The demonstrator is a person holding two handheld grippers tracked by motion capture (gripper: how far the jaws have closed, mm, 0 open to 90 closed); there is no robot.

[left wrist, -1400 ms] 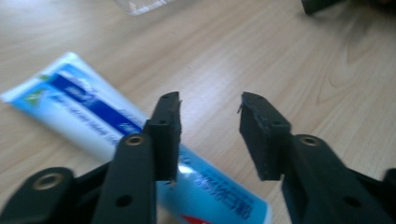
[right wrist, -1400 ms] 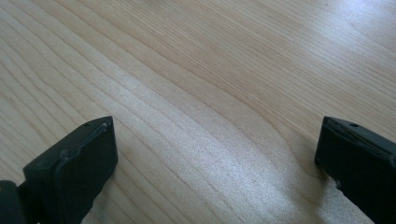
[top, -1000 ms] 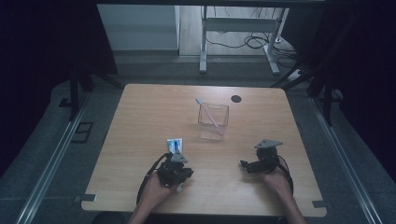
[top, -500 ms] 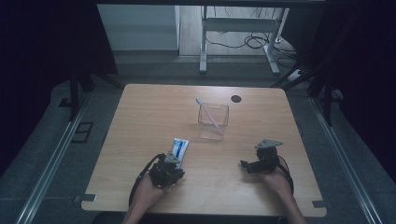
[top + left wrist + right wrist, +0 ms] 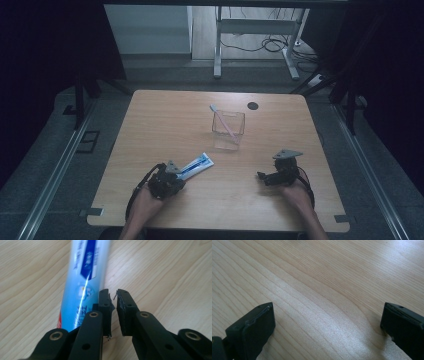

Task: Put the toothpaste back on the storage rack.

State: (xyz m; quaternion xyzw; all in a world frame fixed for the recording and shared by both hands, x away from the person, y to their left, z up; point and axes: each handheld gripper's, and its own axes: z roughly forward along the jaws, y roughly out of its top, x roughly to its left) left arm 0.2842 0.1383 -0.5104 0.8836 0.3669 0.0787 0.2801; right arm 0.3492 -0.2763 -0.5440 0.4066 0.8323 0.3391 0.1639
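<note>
A blue-and-white toothpaste tube lies flat on the wooden table, pointing towards the far right. My left gripper sits at its near end. In the left gripper view the tube runs along the outer side of the left jaw, and my left gripper is shut with only a thin slit and nothing between its pads. My right gripper rests low on the table at the front right. In the right gripper view it stands open over bare wood.
A clear square container stands mid-table with a pink toothbrush leaning in it. A small black disc lies near the far edge. Dark floor and metal rails surround the table.
The toothpaste tube, seen standing on end a second ago, tipped over and now lies flat. My left hand moved left along the front of the table. The right hand kept still.
</note>
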